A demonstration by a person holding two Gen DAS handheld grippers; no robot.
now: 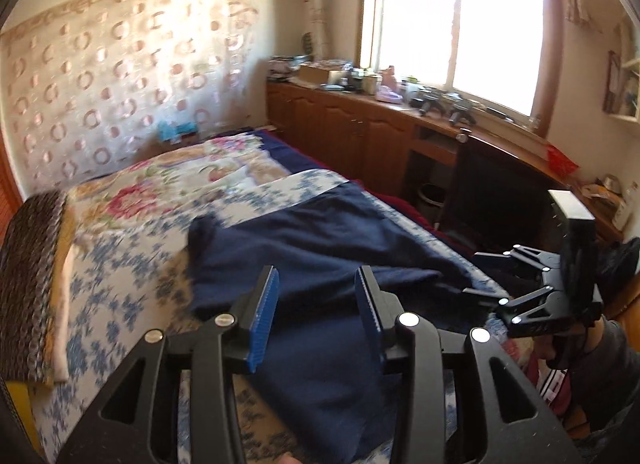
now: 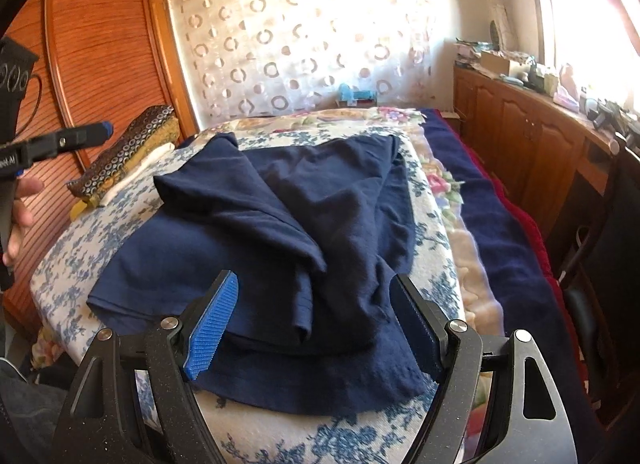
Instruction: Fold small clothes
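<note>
A dark navy-blue cotton garment (image 2: 280,223) lies partly folded on the bed (image 2: 360,436), which is covered by a white sheet printed with blue flowers (image 1: 116,304). In the right wrist view one flap of the garment is turned over onto the rest, with a diagonal fold running across the middle, and its near hem hangs just over the front edge of the bed.

The left tongs (image 1: 316,304) hover above the near part of the garment, their blue ribbed pads (image 1: 264,316) a moderate way apart with nothing between them; the cloth lies below, not pinched. The picture is slightly blurred. In the right wrist view the left tongs (image 2: 105,129) show at the far left edge, off to the side of the garment, with the person's hand (image 2: 20,219) behind them.

The right tongs (image 2: 316,324) stand wide, with one blue pad (image 2: 212,332) on each side of the garment's near folded edge; the pads do not press on the cloth. From the left wrist view the right tongs (image 1: 480,276) are seen at the right, beside the bed's edge, held by a hand in a dark sleeve (image 1: 608,368).

A folded brown patterned cloth (image 2: 132,147) rests on the bed's far left side, next to a wooden wardrobe (image 2: 100,43). A sheer curtain with circle motifs (image 2: 304,43) hangs behind the bed, and a wooden cabinet (image 1: 352,131) runs under the bright window (image 1: 460,23).
</note>
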